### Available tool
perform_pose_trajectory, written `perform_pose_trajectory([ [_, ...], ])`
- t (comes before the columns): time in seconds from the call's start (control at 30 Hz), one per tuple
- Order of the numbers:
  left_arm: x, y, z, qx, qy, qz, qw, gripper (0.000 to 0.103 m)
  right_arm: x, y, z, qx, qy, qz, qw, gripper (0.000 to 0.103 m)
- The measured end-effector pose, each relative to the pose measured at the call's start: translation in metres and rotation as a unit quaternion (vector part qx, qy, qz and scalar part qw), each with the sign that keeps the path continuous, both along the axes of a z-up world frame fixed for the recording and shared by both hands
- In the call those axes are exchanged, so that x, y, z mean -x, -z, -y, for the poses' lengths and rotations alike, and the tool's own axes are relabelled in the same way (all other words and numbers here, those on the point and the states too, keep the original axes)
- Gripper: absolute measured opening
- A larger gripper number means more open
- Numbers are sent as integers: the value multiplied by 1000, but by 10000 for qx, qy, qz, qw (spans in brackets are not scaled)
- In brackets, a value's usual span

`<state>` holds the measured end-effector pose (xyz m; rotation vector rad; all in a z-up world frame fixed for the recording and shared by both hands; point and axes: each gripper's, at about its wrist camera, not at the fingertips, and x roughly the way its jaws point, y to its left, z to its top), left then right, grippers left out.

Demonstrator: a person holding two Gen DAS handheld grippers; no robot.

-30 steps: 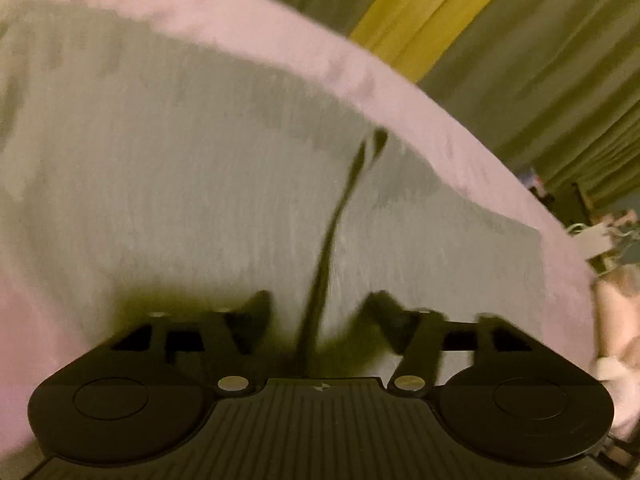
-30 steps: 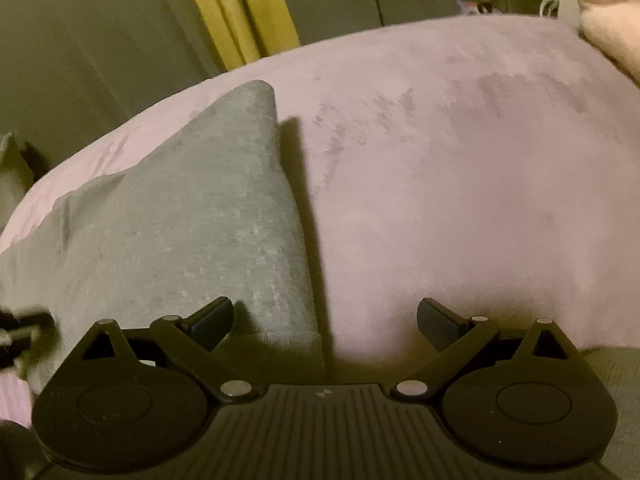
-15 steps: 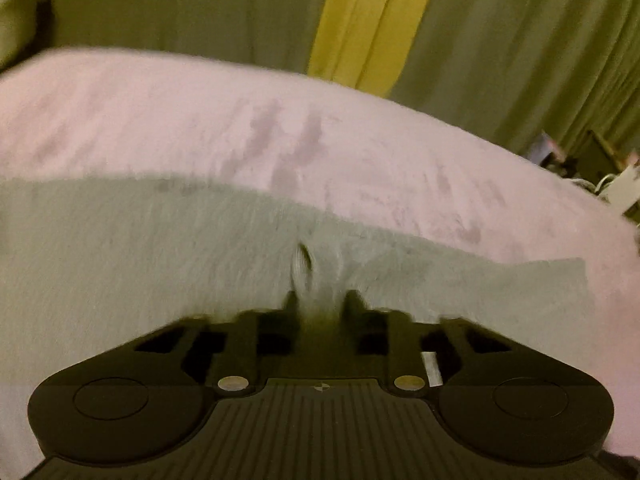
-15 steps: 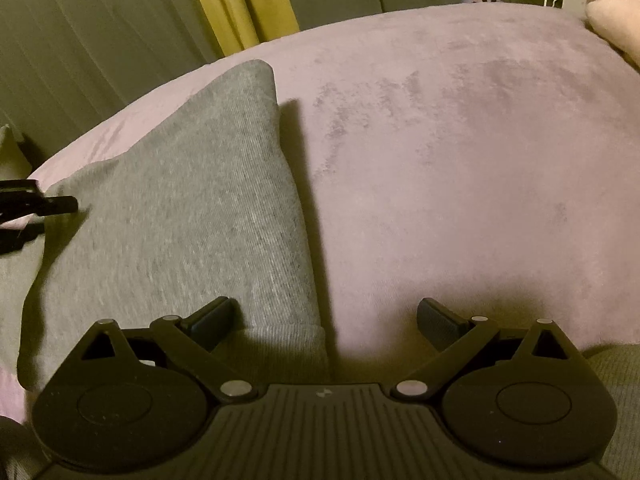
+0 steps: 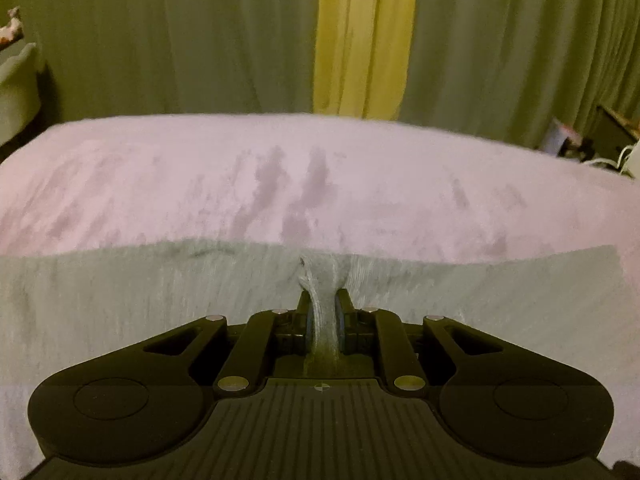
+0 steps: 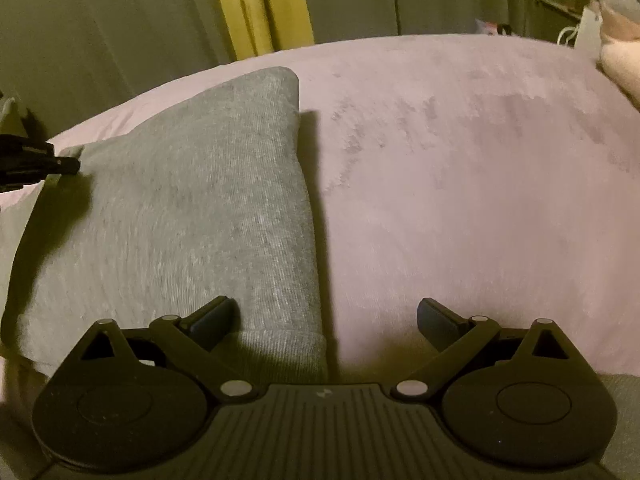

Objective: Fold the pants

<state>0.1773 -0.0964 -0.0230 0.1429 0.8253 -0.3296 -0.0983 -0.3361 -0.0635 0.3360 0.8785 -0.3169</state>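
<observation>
From my left cam, the left gripper (image 5: 325, 312) has a raised ridge of the grey pants (image 5: 160, 312) pinched between its pads, jaws nearly together w/ only the fabric's thickness separating them, and they're just starting to ease apart, cloth still in the gap and pressed on both sides. The pinched bit sits right at the far edge of the pants, where the grey meets the pink blanket (image 5: 280, 184). The pants spread wide across the lower half of that view, lying flat on the blanket, far edge running roughly left to right. Behind the bed I see green curtains (image 5: 140, 40) w/ a yellow strip (image 5: 360, 36) in the middle. On my right cam, the right gripper (image 6: 324, 320) is wide open, nothing gripped; the left finger (image 6: 212, 316) hovers over the pants' ribbed cuff, the right one sits over bare blanket (image 6: 460, 168). Can't tell if either finger touches the surface. In this view the pants (image 6: 192, 208) lie folded as a tapered grey slab, narrowing to a rounded corner at the far end, right edge casting a dark shadow onto the pink. The left gripper (image 6: 64, 165) shows at the left edge of the frame, tip at the pants' left corner. A pale plush thing (image 6: 620, 68) sits at the far right edge of the bed; too blurry to ID.
</observation>
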Motion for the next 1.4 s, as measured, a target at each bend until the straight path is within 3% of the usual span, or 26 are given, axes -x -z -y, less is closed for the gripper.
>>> perform_pose_trajectory([
  [0.03, 2, 1, 0, -80, 26, 71, 9999, 22, 0, 0, 0, 28, -10, -5, 10000, 98],
  [0.07, 6, -1, 0, -228, 27, 207, 9995, 34, 0, 0, -1, 79, -26, -5, 10000, 98],
  [0.1, 9, -3, -1, -459, -41, 393, 9982, 55, 0, -1, -2, 136, -43, -3, 9999, 98],
  [0.13, 12, -5, -3, -615, -99, 583, 9964, 63, 0, 0, -4, 224, -76, -3, 9997, 98],
  [0.27, 20, -16, -23, -869, -376, 898, 9914, 78, -2, 4, -9, 471, -141, -42, 9988, 98],
  [0.4, 37, -22, -54, -601, -612, 746, 9935, 90, -3, 7, -5, 276, -6, -59, 9996, 98],
  [0.9, 77, -17, -104, -552, -1109, 368, 9916, 94, -2, 10, -11, 278, 164, 17, 9995, 99],
  [1.03, 76, -21, -127, -198, -1409, 132, 9897, 94, -2, 10, -12, 294, 143, 56, 9994, 98],
  [1.1, 76, -27, -151, 163, -1627, 58, 9865, 94, -2, 9, -11, 278, 134, 70, 9995, 99],
  [1.2, 82, -31, -201, 769, -2088, 61, 9749, 94, -1, 10, -9, 210, 133, 90, 9996, 99],
  [1.33, 96, -34, -271, 1081, -3033, 202, 9465, 95, -2, 12, -6, 139, 144, 156, 9997, 99],
  [1.4, 98, -28, -300, 1392, -3221, 165, 9363, 95, -2, 13, -6, 157, 145, 197, 9996, 99],
])
